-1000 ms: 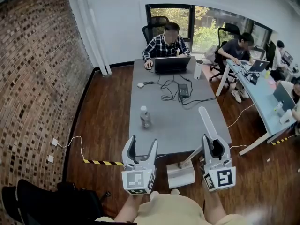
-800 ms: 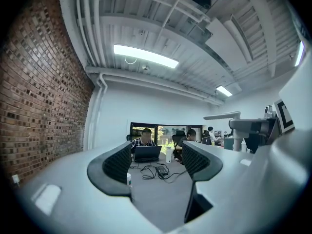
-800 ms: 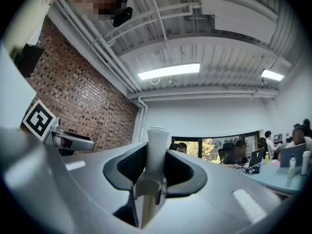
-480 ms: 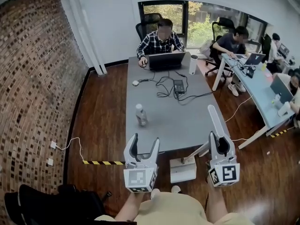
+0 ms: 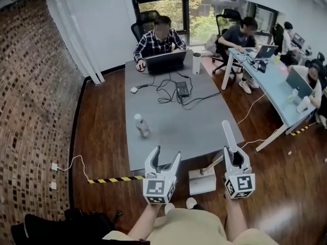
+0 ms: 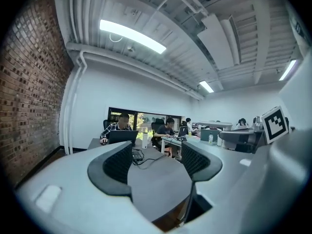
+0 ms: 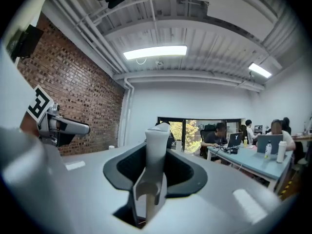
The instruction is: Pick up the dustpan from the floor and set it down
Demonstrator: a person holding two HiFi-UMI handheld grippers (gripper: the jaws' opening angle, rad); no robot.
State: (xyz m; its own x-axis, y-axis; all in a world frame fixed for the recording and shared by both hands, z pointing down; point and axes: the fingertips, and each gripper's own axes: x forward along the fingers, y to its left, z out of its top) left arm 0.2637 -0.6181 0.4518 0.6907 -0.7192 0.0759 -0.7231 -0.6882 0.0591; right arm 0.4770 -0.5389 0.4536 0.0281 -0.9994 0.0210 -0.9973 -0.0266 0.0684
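Seen from the head view, a person stands at the near end of a long grey counter (image 5: 173, 121) with a gripper in each hand, both pointing away from the body.

The right gripper (image 5: 234, 158) grasps the dustpan (image 5: 203, 181) by its long white handle (image 5: 226, 134). In the right gripper view, the dark fingers (image 7: 187, 172) are clenched against both sides of the handle (image 7: 156, 145), which stands upright between them with its rounded top rising above the fingertips. In the head view, the handle's top sticks out past the fingers and overlaps the counter's near right corner. Its thin lower shaft slants down and to the left to the white pan, which sits low over the dark wooden floor (image 5: 102, 137), just off the counter's near edge and between the two grippers. Whether the pan touches the floor cannot be told.

The left gripper (image 5: 163, 160) is released. In the left gripper view, its two dark fingers (image 6: 117, 165) stand wide apart with only the counter top visible through the gap. It holds and touches nothing.

A clear water bottle (image 5: 141, 125) stands on the counter, well ahead of the left gripper.
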